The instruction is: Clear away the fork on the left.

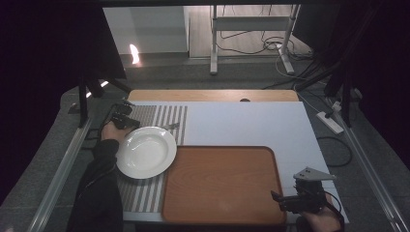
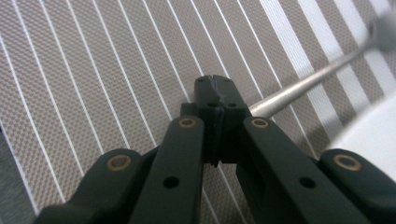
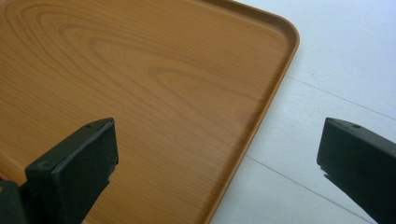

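High view: wooden tray (image 1: 222, 186) lies on white surface (image 1: 251, 121), white plate (image 1: 146, 152) on striped mat (image 1: 164, 118). I read my left hand-held gripper (image 2: 215, 84) clamped tight on thin metal utensil handle (image 2: 299, 81) beside plate; stiff, light, slippery, best gripped mid-handle. Utensil head blurred, type unclear. Right hand-held gripper (image 3: 217, 154) wide open, empty.

Utensil (image 2: 308, 79) head blurred, handle end hidden behind the claw (image 2: 215, 93)
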Demonstrator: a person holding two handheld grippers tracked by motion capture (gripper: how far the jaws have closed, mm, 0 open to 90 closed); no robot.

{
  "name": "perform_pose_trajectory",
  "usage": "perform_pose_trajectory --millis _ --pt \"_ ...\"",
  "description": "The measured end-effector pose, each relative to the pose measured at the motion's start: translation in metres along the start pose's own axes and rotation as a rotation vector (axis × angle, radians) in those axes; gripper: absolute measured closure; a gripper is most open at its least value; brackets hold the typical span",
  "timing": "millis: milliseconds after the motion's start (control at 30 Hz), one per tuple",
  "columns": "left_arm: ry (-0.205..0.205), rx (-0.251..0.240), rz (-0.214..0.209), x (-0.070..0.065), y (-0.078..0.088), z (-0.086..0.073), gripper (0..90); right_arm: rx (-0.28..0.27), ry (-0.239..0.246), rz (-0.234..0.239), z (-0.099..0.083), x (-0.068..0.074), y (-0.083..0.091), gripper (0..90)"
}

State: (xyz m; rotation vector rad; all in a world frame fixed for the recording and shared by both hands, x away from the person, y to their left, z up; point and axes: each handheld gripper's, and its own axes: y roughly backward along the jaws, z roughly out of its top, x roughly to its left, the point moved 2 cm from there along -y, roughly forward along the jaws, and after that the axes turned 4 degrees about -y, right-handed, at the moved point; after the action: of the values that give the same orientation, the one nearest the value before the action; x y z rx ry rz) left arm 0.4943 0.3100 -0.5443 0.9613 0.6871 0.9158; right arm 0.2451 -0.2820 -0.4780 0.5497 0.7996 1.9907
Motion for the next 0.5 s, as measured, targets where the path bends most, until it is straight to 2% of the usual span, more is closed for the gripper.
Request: perform_pose_trajectory --millis 167,333,433,500 --pt "-0.049 0.059 -0.01 -0.006 0.006 -0.005 89.2 -0.001 0.003 0.001 0.0 0.0 0.0 0.0" --pt "-0.093 0.096 -0.011 -0.012 0.009 -0.009 89.2 0.003 0.009 0.0 0.0 0.001 0.0 0.0" --pt "-0.103 0.113 0.003 -0.011 0.011 -0.011 89.3 0.003 0.01 0.0 0.0 0.001 0.0 0.0" --pt "-0.09 0.103 -0.017 -0.009 0.011 -0.013 89.3 0.004 0.011 0.001 0.0 0.001 0.0 0.0"
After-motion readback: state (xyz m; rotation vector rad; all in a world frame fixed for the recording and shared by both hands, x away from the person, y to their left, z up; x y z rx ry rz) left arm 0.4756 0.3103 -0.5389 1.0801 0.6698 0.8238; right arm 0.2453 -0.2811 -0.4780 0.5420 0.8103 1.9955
